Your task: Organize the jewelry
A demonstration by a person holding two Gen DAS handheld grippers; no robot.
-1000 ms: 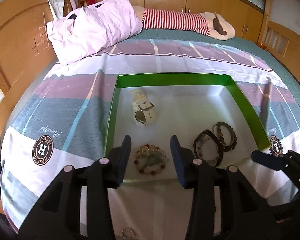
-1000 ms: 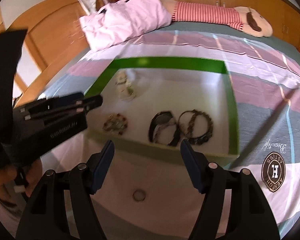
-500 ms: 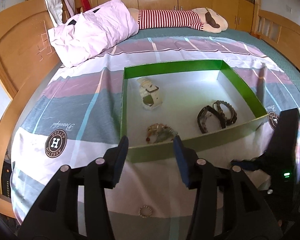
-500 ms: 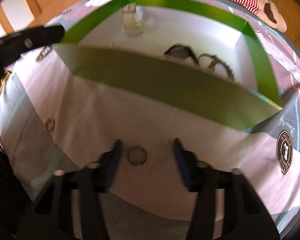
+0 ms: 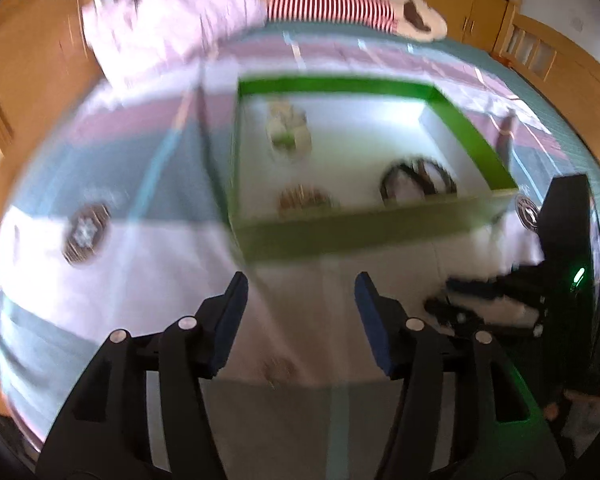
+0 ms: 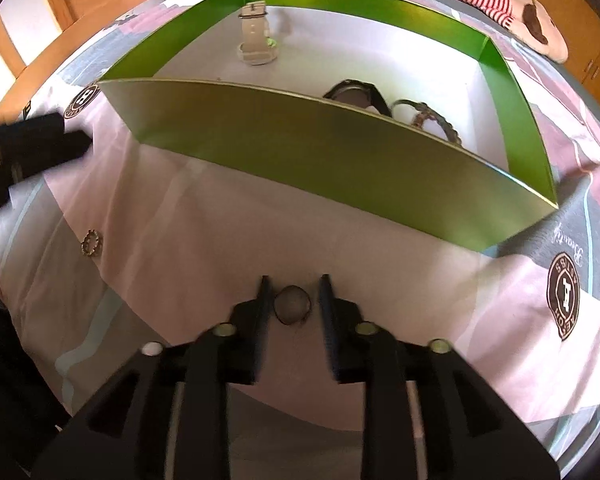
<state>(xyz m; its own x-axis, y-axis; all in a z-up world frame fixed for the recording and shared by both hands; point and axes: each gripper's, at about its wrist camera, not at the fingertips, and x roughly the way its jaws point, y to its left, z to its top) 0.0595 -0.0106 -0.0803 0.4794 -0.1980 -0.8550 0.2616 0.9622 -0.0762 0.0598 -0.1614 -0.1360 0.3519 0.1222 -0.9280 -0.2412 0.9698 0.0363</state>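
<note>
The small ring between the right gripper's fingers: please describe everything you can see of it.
The small ring is a thin, dark hoop, metal by its look, lying flat on the pale pink part of the bedsheet, in front of the green box and outside it. It sits between the fingers of the right gripper, whose jaws are opening; a narrow gap shows on each side, so the pads do not seem to press it. Only the sheet touches it.
</note>
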